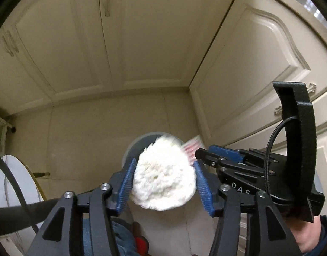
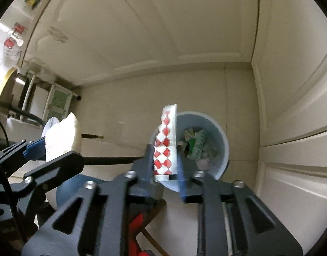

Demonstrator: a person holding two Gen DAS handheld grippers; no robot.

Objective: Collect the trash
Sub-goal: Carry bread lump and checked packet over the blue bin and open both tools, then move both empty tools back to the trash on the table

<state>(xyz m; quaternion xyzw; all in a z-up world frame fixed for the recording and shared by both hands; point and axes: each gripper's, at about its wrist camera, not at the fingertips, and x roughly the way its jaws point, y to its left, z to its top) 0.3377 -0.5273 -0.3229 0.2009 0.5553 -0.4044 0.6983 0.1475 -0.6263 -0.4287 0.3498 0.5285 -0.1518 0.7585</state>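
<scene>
My left gripper [image 1: 163, 170] is shut on a fluffy white round pad [image 1: 163, 175], held above a grey-blue trash bin [image 1: 137, 145] on the floor. The pad also shows in the right wrist view [image 2: 63, 136]. My right gripper [image 2: 165, 160] is shut on a flat red-and-white checkered packet [image 2: 165, 145], held upright over the near rim of the bin [image 2: 224, 147]. The bin holds green and white wrappers [image 2: 197, 145]. The right gripper shows in the left wrist view [image 1: 223, 160], just right of the pad, with the packet's edge [image 1: 191, 146] past it.
Cream cabinet doors [image 1: 142, 42] close the corner behind and right of the bin. A white round table with a gold rim [image 1: 16, 181] is at the left. A shelf rack [image 2: 56, 102] stands at the far left wall. The floor is pale tile [image 2: 125, 115].
</scene>
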